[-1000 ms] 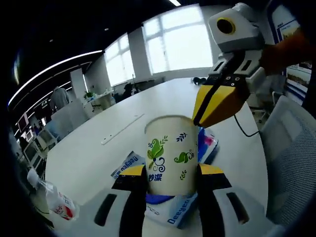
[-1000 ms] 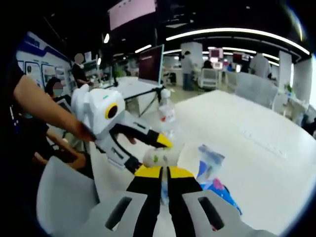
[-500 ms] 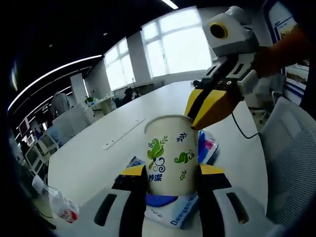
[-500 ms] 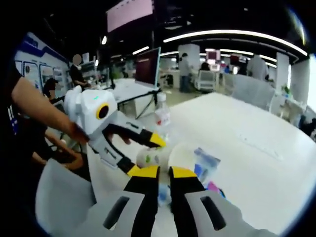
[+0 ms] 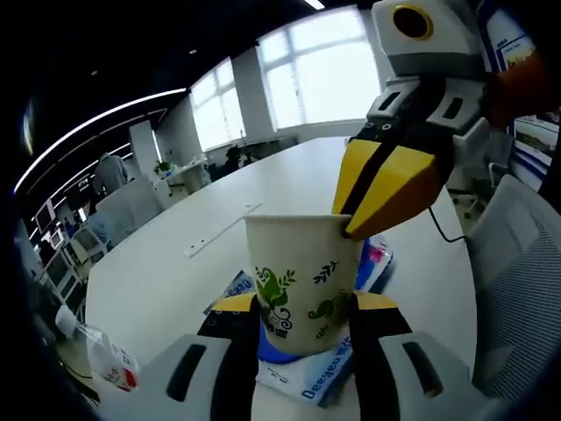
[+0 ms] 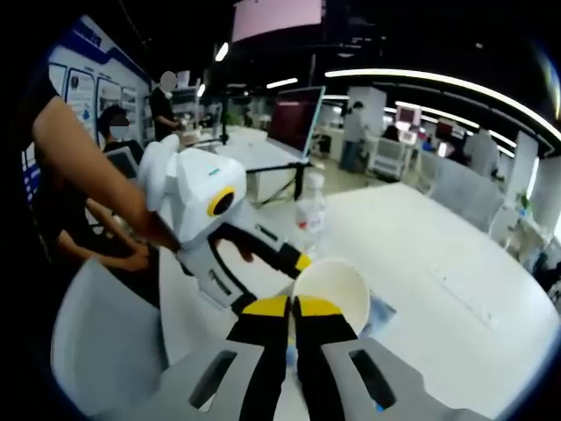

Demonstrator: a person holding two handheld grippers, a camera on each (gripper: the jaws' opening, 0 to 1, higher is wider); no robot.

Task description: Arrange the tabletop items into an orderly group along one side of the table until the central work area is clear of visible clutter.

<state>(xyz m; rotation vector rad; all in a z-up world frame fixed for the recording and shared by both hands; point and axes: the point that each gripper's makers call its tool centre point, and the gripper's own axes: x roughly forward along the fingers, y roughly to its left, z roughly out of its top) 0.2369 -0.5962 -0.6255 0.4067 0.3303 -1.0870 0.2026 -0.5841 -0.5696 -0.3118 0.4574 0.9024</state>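
My left claw point(image 5: 302, 309) is clamped on a paper cup point(image 5: 301, 279), one yellow-tipped jaw pressed against each side of it. The cup is cream with green leaf prints and blue lettering, and it sits tilted in my grip with its open mouth toward the camera's upper side. In the left gripper view my right claw point(image 5: 379, 198) comes in from the upper right, its two yellow jaws drawn together on the cup's rim at the right-hand edge.

In the right gripper view the same cup point(image 6: 331, 289) shows its white inside, round and open, just beyond my right claw point(image 6: 290, 307), whose jaws are together with almost no gap, pinching the near rim. The white body of my left claw point(image 6: 278, 278) reaches in from the left, held by a bare forearm point(image 6: 92, 175).

Beneath the cup, on the white table point(image 5: 175, 263), lies a blue and white packet point(image 5: 308, 379) with printed lettering, and a pink and blue packet point(image 5: 377, 261) lies just behind it to the right. A plastic water bottle with a red label point(image 5: 98, 358) lies near the table's lower left edge in the left gripper view; in the right gripper view a bottle point(image 6: 309, 209) stands upright behind the cup. A grey mesh chair point(image 5: 517, 281) stands beside the table.
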